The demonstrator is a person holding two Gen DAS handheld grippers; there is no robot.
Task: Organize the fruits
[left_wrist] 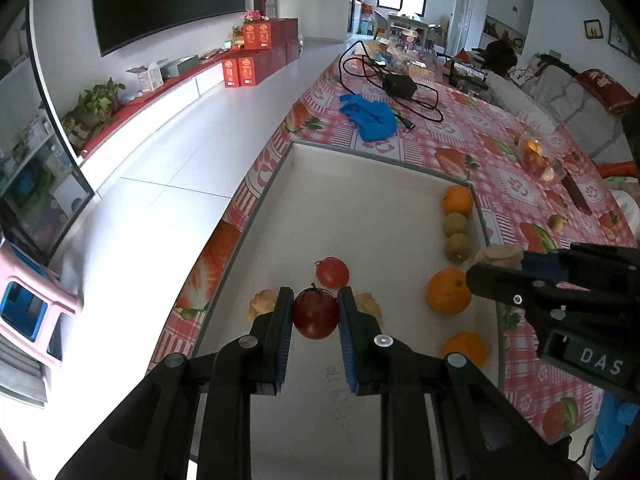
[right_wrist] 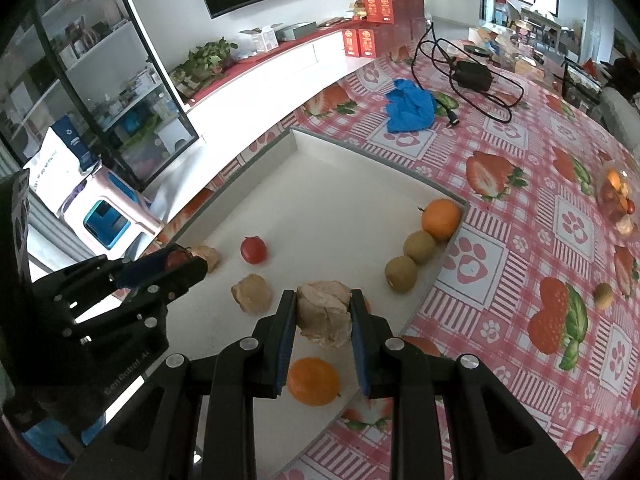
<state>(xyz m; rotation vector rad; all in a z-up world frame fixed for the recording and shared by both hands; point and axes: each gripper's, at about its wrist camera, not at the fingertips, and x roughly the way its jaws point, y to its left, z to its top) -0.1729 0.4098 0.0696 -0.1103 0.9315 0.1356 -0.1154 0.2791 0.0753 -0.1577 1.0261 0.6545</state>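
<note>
A long table under a pink checked strawberry cloth [right_wrist: 500, 200] carries a wide shallow white tray [left_wrist: 360, 208], and this tray is where the sorting goes on. Along its right wall a row is already forming: an orange [left_wrist: 457, 200] in the far corner, then two green-brown kiwis [left_wrist: 455, 224] touching one another in line below it, and farther down two more oranges [left_wrist: 448, 291] lying apart from the row. A loose red fruit [left_wrist: 332, 271] sits near the tray's middle, with wrinkled tan, papery-looking lumps [right_wrist: 252, 293] scattered beside it. The right gripper [right_wrist: 323, 312] has its fingers pinching one such tan lump [right_wrist: 324, 314], held over the tray's near right edge with an orange just below it. The left gripper [left_wrist: 315, 312] has its fingers clamped on a dark red apple-like fruit [left_wrist: 315, 313], which appears lifted just clear of the tray floor, between two tan lumps. The step in hand looks like carrying: both hands are loaded and neither fruit is placed. The next move calls for taking the dark red fruit to sit beside the other red one, and the tan lump over to its fellows on the left, keeping the two grippers from crossing, then lowering each to the floor before the fingers spread. The round fruit may roll once released.
</note>
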